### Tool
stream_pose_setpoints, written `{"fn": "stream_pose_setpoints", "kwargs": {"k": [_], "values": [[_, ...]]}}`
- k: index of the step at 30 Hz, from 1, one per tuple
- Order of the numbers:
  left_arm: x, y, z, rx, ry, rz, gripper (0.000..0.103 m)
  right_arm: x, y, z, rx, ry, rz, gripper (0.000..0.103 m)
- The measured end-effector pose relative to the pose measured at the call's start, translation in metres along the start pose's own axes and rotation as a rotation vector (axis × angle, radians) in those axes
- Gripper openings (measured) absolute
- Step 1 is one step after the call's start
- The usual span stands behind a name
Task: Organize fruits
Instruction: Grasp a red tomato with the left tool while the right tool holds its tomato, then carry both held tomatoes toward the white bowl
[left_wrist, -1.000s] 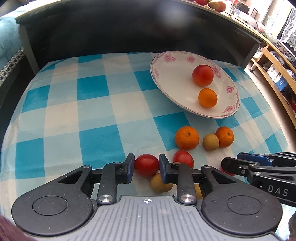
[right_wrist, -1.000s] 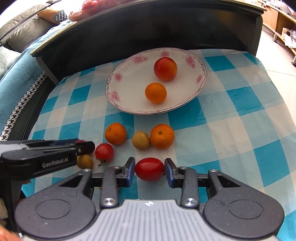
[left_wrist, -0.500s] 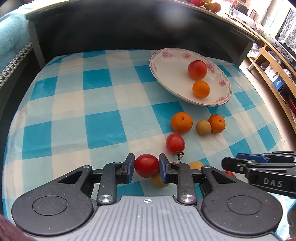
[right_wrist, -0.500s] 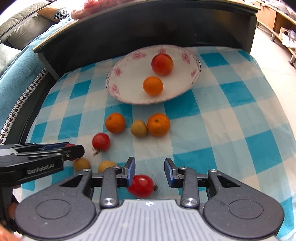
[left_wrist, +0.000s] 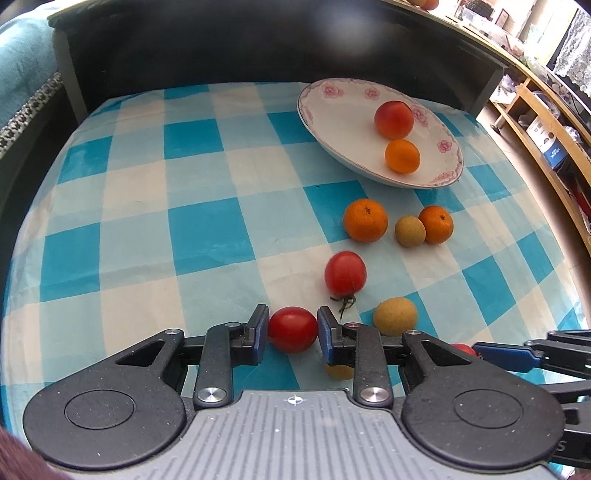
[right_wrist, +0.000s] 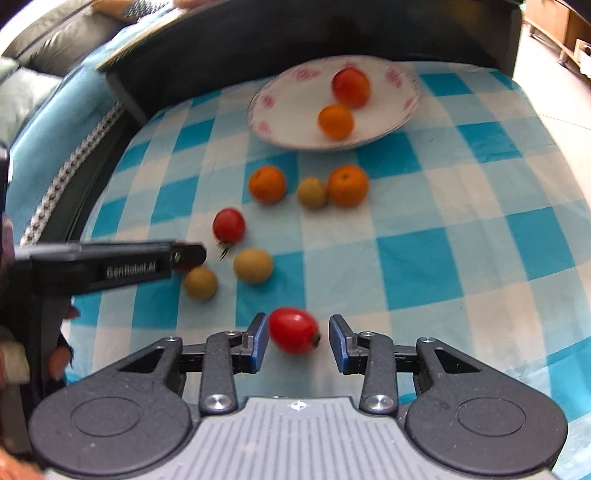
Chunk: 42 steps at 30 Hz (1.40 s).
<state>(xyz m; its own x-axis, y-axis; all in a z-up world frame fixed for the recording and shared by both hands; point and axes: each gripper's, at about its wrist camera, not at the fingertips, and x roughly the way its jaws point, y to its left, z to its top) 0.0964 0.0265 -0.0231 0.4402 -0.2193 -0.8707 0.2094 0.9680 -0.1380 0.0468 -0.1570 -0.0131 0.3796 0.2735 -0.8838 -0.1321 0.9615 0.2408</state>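
— Blur smeared the right wrist view, so we could not tell whether the small tomato (right_wrist: 293, 330) touched the cloth (right_wrist: 461, 221).
— We saw only part of a yellowish fruit (left_wrist: 338, 371), hidden under the left gripper (left_wrist: 293, 329).
— That left gripper was clenched on a red tomato (left_wrist: 293, 329), both pads pressing it.
— Our right gripper (right_wrist: 298, 339) stood spread wide; the small tomato sat against its left pad, clear of the other.
— Beyond, the plate (left_wrist: 332, 107) held a red fruit and an orange one.
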Motion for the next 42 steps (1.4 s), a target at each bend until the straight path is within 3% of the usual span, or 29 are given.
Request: {"fn": "stream_pose_setpoints", "kwargs": {"k": [11,27,42], "values": [[0.002,-0.002,0.002,0.001,0.003,0.000,0.036,0.015,0.024,0.003,-0.150,-0.009,-0.053,0.036],[-0.003,-0.006,0.002,0.011,0.004,0.005,0.036,0.004,0.014,0.008,-0.091,-0.035,-0.039,0.030],[0.003,-0.006,0.001,0.019,0.016,0.001,0.037,0.012,0.008,0.002,-0.099,0.002,-0.055,0.033]]}}
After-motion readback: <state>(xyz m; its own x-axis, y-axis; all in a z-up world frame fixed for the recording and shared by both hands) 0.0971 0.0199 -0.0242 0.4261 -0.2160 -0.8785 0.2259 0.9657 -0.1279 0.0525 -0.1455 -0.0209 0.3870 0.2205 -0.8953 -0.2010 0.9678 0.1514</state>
